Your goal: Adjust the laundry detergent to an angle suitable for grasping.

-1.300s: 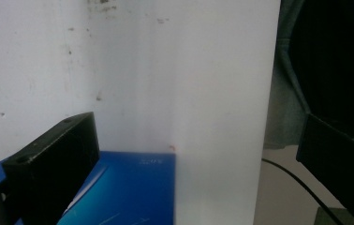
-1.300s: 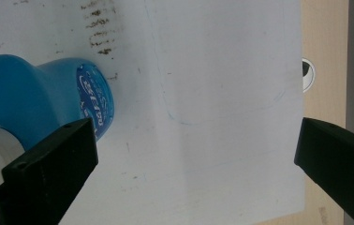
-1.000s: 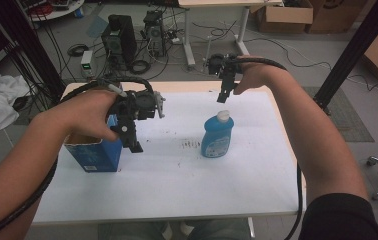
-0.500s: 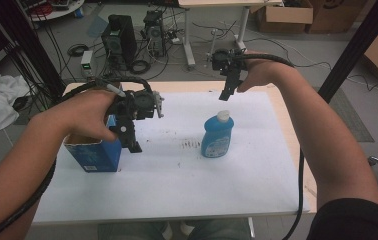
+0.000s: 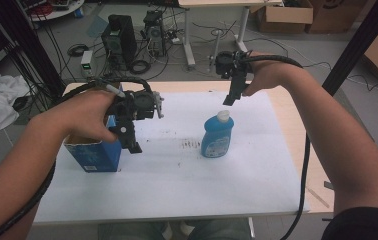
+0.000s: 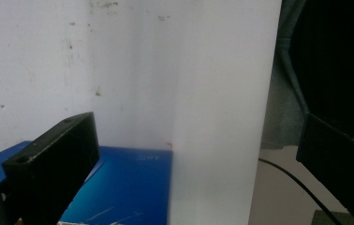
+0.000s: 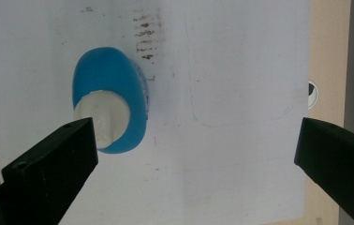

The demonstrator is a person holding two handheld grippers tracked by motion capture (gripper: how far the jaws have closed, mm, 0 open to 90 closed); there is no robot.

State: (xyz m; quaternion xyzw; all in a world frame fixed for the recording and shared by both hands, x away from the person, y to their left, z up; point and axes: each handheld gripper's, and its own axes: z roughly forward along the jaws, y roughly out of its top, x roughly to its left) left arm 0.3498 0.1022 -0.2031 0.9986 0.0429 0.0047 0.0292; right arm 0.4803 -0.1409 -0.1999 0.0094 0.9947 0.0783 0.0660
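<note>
On the white-covered table (image 5: 177,185), the left gripper (image 5: 133,146) is held spread beside the blue carton (image 5: 94,156); the right gripper (image 5: 228,99) is poised, jaws parted, above the blue bottle (image 5: 217,137).

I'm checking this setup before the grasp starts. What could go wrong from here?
1. The right gripper hangs open above the blue bottle, whose white cap sits off toward one jaw; a straight descent could knock the bottle over.
2. The left gripper is open beside the blue box, which stands near the white mat's edge; a nudge might shove it off.
</note>
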